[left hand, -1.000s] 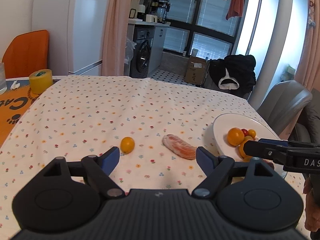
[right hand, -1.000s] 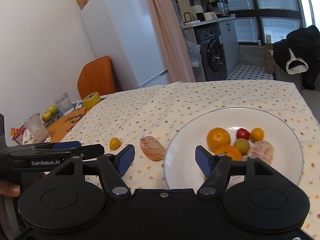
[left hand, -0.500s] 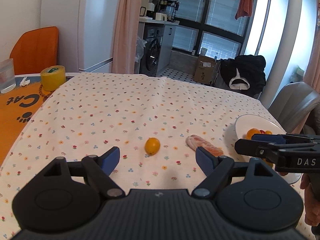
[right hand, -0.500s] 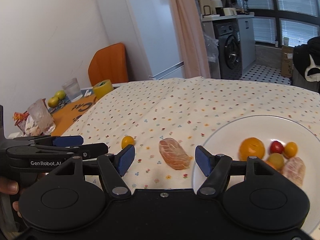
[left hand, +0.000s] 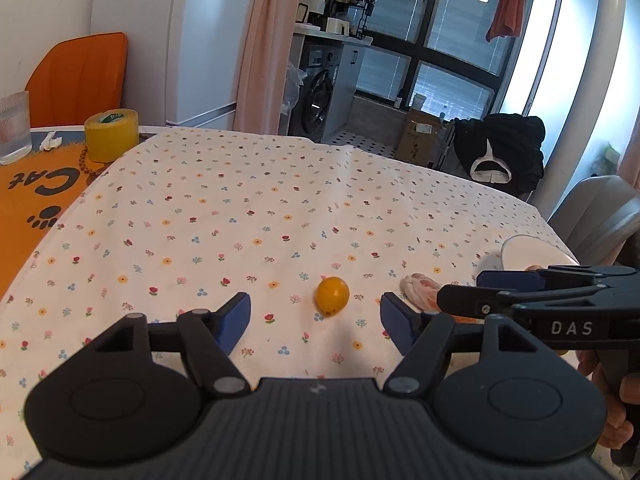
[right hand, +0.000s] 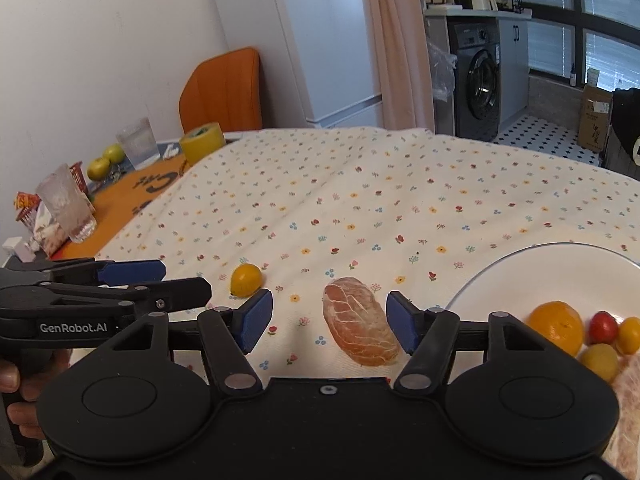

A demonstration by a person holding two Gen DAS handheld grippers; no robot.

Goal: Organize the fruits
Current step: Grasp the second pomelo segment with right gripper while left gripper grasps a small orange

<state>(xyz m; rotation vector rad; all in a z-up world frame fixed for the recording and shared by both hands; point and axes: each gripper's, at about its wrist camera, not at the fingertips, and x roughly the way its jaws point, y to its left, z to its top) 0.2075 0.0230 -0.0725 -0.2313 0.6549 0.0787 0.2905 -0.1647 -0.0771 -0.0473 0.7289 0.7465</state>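
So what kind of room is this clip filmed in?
Most likely a home dining area beside a kitchen or laundry corner: a table with a flowered cloth, a washing machine and a white fridge.

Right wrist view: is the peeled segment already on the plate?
No, the peeled segment lies on the tablecloth, left of the plate and apart from it.

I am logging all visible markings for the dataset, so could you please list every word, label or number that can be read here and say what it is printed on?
"DAS": side of the right gripper.
"GenRobot.AI": side of the left gripper.
"Cat", with a paw print: orange mat, seen upside down.
Green label on the yellow tape roll: too small to read.
Print on the cardboard box: too blurred to read.
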